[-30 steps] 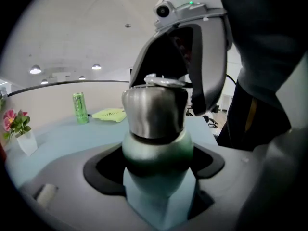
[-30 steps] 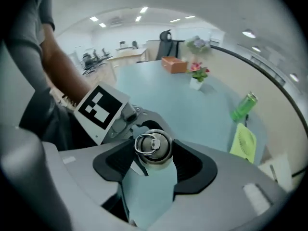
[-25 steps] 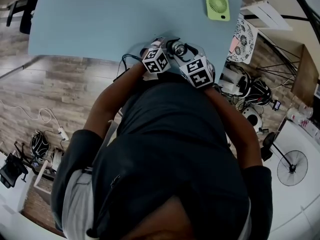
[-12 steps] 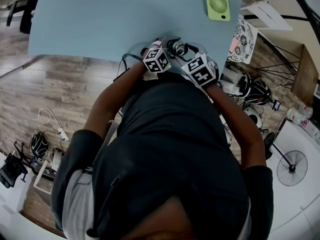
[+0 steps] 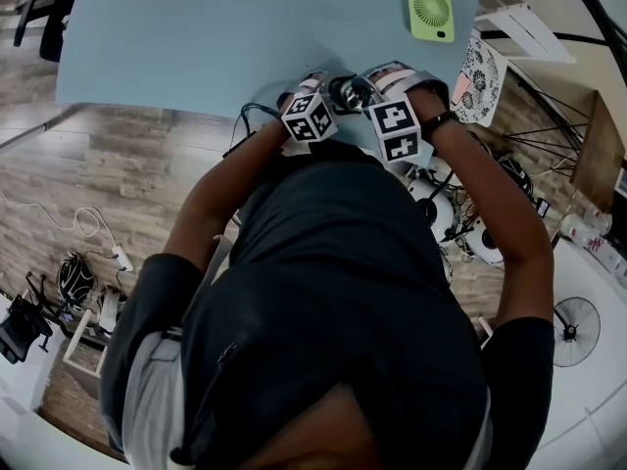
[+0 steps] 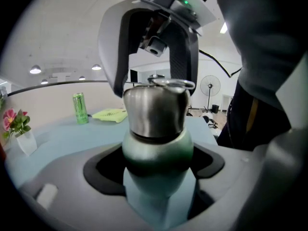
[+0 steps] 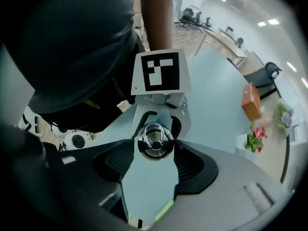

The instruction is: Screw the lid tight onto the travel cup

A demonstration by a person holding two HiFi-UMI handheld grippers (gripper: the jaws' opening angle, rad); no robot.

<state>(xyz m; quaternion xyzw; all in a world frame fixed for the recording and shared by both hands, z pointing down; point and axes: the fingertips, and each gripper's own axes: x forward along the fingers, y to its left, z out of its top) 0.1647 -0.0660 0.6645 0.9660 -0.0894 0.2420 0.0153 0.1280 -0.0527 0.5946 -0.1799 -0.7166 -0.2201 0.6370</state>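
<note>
Two grippers met over one travel cup (image 6: pixel 156 150) near the 6 o'clock edge of the blue table (image 5: pixel 196 37), with a green fan (image 5: pixel 428 11) lying toward 1 o'clock. The left gripper (image 6: pixel 159 186) was clenched on the cup's green body, holding it upright. The steel lid (image 6: pixel 156 112) already sat square on the mouth, with only a thin dark seam beneath it. From 12 o'clock above, the right gripper (image 7: pixel 154 150) pointed down with the lid between its jaws, which had just been opening. Its pads stood just beside the lid rather than pressing it. The threading looked largely done. Whether the lid was fully tight could not be told, and a further twist may have remained.
</note>
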